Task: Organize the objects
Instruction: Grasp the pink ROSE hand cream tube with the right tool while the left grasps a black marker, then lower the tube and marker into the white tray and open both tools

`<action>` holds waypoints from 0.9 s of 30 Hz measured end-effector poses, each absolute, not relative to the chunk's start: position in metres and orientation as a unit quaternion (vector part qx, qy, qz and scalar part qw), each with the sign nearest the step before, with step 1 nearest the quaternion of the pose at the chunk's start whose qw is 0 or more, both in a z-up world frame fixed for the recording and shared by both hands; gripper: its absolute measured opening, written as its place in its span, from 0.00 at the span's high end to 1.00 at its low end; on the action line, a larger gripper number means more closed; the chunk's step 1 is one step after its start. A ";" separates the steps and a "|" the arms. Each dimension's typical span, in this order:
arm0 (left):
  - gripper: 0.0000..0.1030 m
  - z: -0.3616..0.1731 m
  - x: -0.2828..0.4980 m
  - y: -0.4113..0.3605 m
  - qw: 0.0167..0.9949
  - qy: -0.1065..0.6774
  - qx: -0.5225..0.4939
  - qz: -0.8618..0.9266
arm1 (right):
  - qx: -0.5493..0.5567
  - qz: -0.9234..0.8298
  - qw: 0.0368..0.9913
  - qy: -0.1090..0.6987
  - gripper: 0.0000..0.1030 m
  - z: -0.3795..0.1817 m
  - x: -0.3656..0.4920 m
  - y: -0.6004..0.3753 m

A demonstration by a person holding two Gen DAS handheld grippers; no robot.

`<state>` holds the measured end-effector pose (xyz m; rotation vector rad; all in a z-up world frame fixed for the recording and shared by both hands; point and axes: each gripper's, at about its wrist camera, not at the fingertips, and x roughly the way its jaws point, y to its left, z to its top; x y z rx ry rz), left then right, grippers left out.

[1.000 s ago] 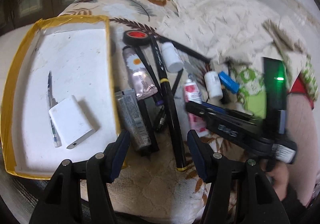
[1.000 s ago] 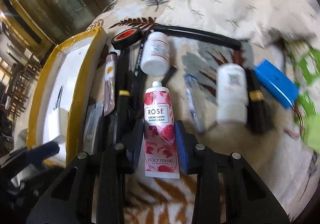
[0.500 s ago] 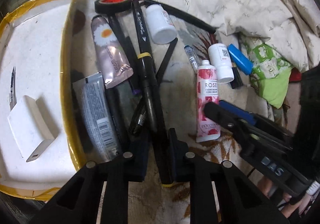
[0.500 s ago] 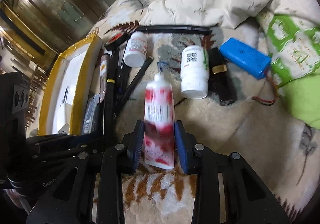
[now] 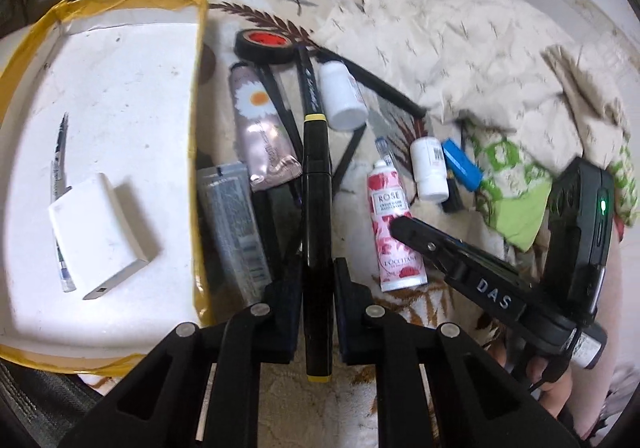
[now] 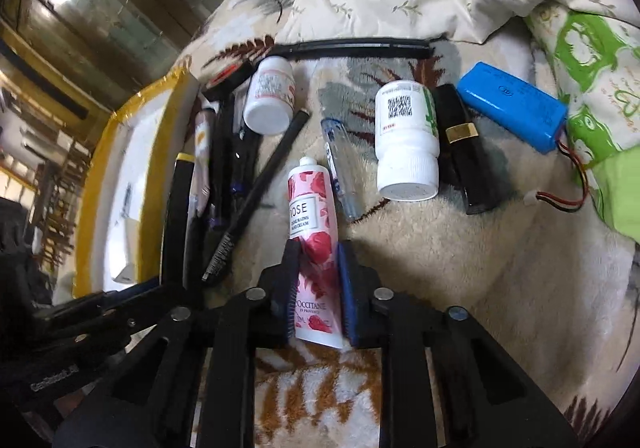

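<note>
My left gripper (image 5: 317, 274) is shut on a long black marker with yellow bands (image 5: 316, 183), which points away over the pile. My right gripper (image 6: 318, 272) is shut on the pink rose hand-cream tube (image 6: 314, 232), gripping its lower half; the tube also shows in the left wrist view (image 5: 394, 224) beside the right gripper's fingers (image 5: 416, 234). A white tray with a yellow taped rim (image 5: 196, 95) lies at the left and holds a white charger block (image 5: 100, 236) and a pen (image 5: 60, 183).
On the fleece blanket lie a daisy tube (image 5: 260, 123), a grey sachet (image 5: 232, 224), a tape roll (image 5: 266, 45), two white bottles (image 6: 406, 143) (image 6: 270, 99), a black lipstick case (image 6: 464, 151), a blue battery pack (image 6: 512, 103) and black sticks. A crumpled quilt (image 5: 460, 27) lies behind.
My left gripper closed on the black marker and drew back, so the tray is in view again. My right gripper stays shut on the rose tube, which has moved a little.
</note>
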<state>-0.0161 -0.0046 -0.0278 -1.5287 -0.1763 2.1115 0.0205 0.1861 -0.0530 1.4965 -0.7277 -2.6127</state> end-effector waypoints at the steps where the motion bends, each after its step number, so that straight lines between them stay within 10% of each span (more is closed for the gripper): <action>1: 0.87 -0.027 -0.018 -0.007 0.259 -0.072 -0.564 0.781 | 0.479 -0.846 0.021 -0.232 0.85 -0.050 0.021 0.185; 14: 0.87 -0.018 -0.022 -0.028 0.268 -0.116 -0.550 0.783 | 0.503 -0.832 0.052 -0.227 0.75 -0.063 -0.001 0.169; 27: 0.87 0.011 -0.035 -0.110 0.208 -0.164 -0.517 0.814 | 0.457 -0.869 0.080 -0.175 0.88 -0.010 0.009 0.125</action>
